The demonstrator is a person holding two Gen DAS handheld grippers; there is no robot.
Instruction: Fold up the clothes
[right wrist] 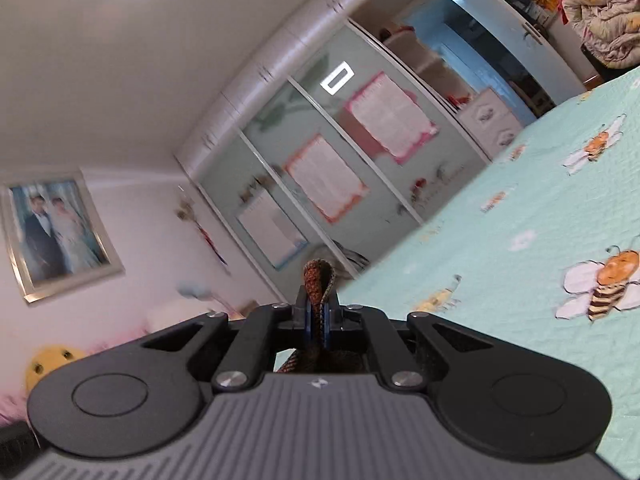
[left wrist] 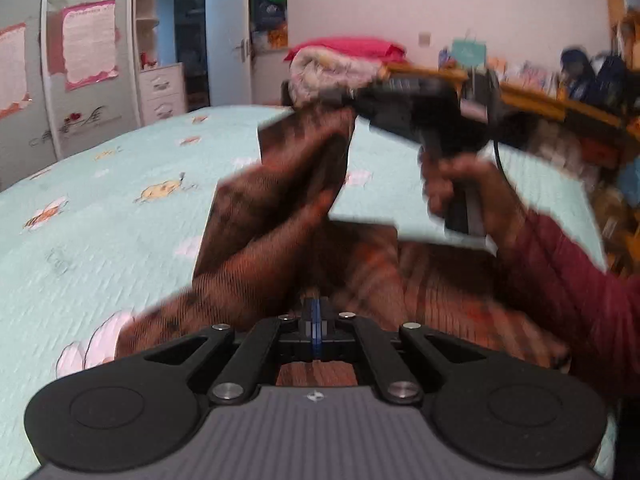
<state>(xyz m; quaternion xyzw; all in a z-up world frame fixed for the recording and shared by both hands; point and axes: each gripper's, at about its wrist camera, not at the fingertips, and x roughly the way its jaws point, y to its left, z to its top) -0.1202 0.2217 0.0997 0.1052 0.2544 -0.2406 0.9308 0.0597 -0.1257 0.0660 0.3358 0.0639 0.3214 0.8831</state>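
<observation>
A brown and orange patterned cloth [left wrist: 272,200] hangs in the air over the bed, blurred by motion. My left gripper [left wrist: 316,322] is shut low on the cloth, its blue pads pressed together with fabric above and below them. My right gripper [left wrist: 350,98], held by a hand [left wrist: 460,184] in a dark red sleeve, is higher and farther out, clamped on the cloth's top edge. In the right wrist view, my right gripper [right wrist: 317,312] is shut on a small fold of the cloth [right wrist: 316,276] that sticks up between its fingers.
A mint quilt with bee prints [left wrist: 100,220] [right wrist: 520,280] covers the bed below. Rolled pink and cream bedding [left wrist: 336,64] lies at the far end. A sliding-door wardrobe [right wrist: 320,168] stands to the left of the bed, a cluttered shelf [left wrist: 560,92] to its right.
</observation>
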